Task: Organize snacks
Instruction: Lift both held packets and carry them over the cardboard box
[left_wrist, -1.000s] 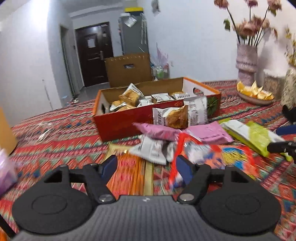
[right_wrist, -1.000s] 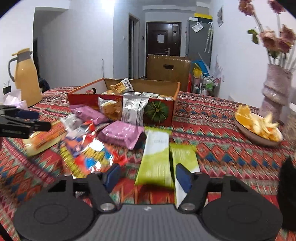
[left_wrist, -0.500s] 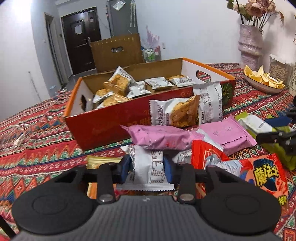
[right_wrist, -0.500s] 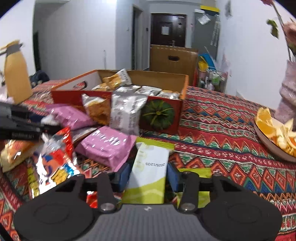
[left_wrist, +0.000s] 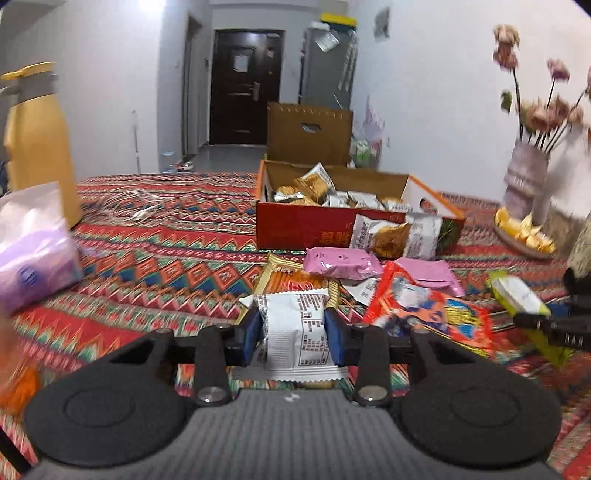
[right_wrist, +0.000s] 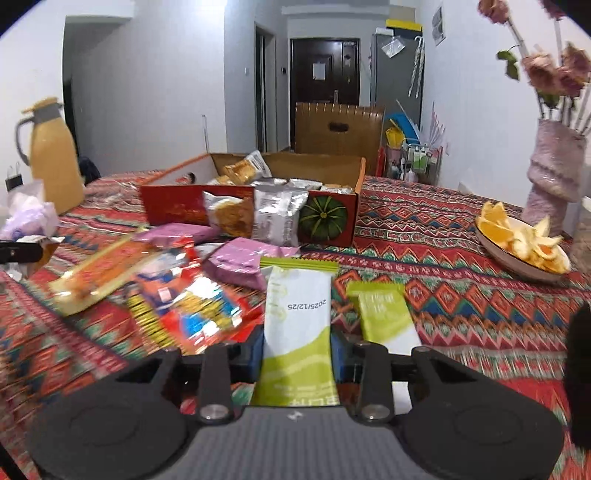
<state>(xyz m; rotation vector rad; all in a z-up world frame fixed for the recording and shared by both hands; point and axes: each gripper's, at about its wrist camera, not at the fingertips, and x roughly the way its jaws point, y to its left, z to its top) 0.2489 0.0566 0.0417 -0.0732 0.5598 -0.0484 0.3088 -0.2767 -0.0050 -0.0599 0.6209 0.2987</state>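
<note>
Progress: partway. Left gripper (left_wrist: 294, 328) clamped on a white packet (left_wrist: 294, 334), right gripper (right_wrist: 297, 349) clamped on a green packet (right_wrist: 295, 328), both short of the box (left_wrist: 306, 225) at 12 o'clock. Box holds several snacks; roughly eight lie loose on the table (left_wrist: 166, 258).

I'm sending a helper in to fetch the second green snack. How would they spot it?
Start at the red snack box on the patterned tablecloth, then look toward the near edge. The green packet lies flat there, just right of the similar white-and-green packet gripped by the right gripper. It alone is green and lying loose.
</note>
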